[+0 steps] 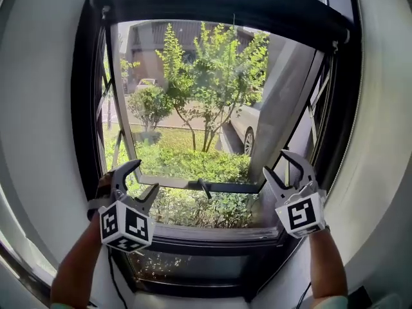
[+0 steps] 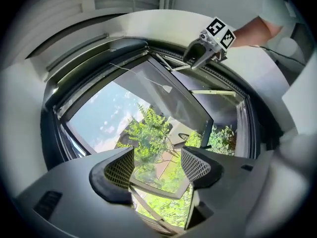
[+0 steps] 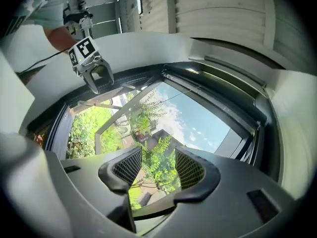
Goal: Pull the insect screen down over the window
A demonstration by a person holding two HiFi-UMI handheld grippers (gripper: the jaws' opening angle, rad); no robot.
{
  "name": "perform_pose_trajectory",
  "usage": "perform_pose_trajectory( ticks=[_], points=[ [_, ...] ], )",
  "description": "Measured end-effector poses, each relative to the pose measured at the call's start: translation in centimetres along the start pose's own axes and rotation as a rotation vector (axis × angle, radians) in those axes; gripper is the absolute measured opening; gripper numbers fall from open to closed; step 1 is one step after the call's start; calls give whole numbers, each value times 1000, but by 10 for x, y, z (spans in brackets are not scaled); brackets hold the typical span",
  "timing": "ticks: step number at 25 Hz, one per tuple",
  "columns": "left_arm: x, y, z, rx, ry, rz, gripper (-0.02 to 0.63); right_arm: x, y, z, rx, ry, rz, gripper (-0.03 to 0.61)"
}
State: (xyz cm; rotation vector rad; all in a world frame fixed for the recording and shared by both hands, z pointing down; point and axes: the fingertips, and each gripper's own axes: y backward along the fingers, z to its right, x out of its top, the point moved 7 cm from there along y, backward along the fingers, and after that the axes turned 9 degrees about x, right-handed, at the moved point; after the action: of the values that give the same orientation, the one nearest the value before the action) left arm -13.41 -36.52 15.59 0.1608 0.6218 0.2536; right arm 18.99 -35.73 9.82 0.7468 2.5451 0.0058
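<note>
Opening of the window frame (image 1: pixel 87 108) is uncovered, and no mesh is seen across it. The sash (image 1: pixel 286 95) is swung outward and should be kept clear of. The insect screen is judged fully rolled up inside the dark housing (image 1: pixel 225 2) across the top of the frame. The left claw (image 1: pixel 143 177) and right claw (image 1: pixel 275 161) are both released, with nothing between the pads. They are held in front of the lower part of the opening, well below the housing.

Best done: the screen's bottom edge is gripped evenly on both sides and drawn straight down, so the mesh isn't skewed. A thin cord (image 2: pixel 143 77) with a small tab (image 2: pixel 166 89) is seen under the housing and is likely the pull.
</note>
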Motion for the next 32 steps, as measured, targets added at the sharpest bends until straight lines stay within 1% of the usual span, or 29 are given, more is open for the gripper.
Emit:
perform_pose_trajectory(
  ticks=[3,6,10,13,15,18,21,23,27,29,32],
  points=[
    [13,-16,-35,38,-65,-7,295,8,-9,43,-34,90,-20,204],
    [25,-34,-67,83,-141,-14,295,14,-10,89,-107,201,-60,206],
    [39,-55,-113,144,-217,-40,305,20,-14,143,-171,227,-91,207],
    [57,-70,-148,188,-251,-41,322,25,-15,182,-219,247,-121,207],
    [70,-79,-168,211,-260,-36,333,32,-16,205,-237,260,-139,210],
    [84,-89,-193,243,-272,-37,342,45,-19,230,-244,283,-147,212],
    [96,-96,-217,278,-318,-50,347,57,-26,249,-226,308,-152,215],
    [109,-100,-231,302,-336,-35,353,63,-29,262,-216,327,-168,224],
    [127,-107,-256,333,-323,0,356,72,-34,279,-199,362,-208,235],
    [133,-109,-268,345,-323,2,357,76,-37,284,-197,400,-239,241],
    [138,-113,-286,363,-317,-12,362,86,-38,292,-199,423,-250,245]
  ],
)
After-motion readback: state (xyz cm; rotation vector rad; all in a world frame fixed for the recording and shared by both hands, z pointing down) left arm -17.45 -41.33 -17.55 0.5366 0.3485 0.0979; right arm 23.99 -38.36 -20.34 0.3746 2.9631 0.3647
